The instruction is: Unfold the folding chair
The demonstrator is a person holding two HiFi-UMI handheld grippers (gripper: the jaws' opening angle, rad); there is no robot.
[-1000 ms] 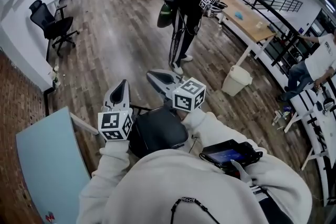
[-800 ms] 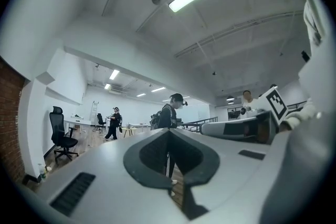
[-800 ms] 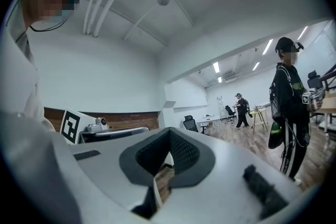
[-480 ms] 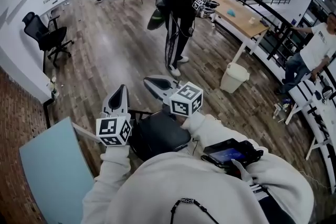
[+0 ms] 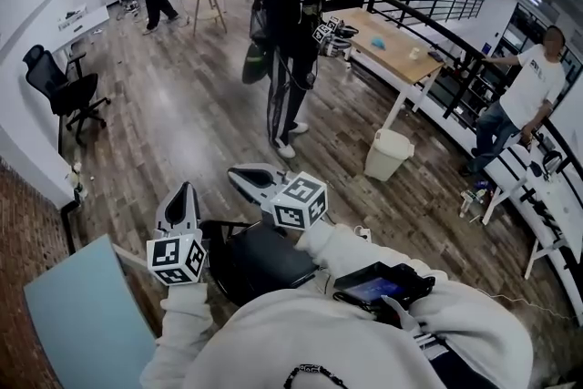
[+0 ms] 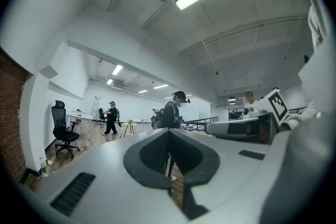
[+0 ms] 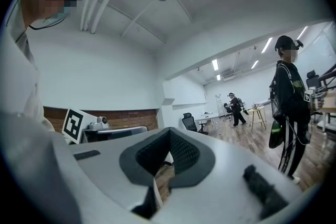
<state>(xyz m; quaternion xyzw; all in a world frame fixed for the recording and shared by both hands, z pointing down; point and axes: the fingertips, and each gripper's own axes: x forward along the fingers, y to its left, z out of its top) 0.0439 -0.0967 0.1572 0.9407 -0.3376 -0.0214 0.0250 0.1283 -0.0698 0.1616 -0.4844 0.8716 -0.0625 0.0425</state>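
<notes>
The folding chair's black seat (image 5: 266, 256) lies low in the head view, just in front of my chest, with my sleeves hiding part of it. A thin black frame bar (image 5: 221, 223) shows at its far left edge. My left gripper (image 5: 181, 192) hovers over the chair's left side, shut and empty. Over the seat's far edge my right gripper (image 5: 240, 175) points level, also shut with nothing in it. The left gripper view shows its own jaws (image 6: 169, 131) closed and the right gripper (image 6: 242, 127) beside them. The right gripper view shows closed jaws (image 7: 169, 132) too.
A person in black (image 5: 290, 41) stands a few steps ahead, holding grippers. Beyond are a white bin (image 5: 387, 154), a wooden table (image 5: 401, 48) and a railing (image 5: 428, 0). A black office chair (image 5: 56, 92) stands at far left. A pale blue tabletop (image 5: 77, 314) is at my left.
My left gripper has slid leftward, a little further from the right one. The head view has tilted up, so both grippers and the seat sit lower in it. Both stay shut.
</notes>
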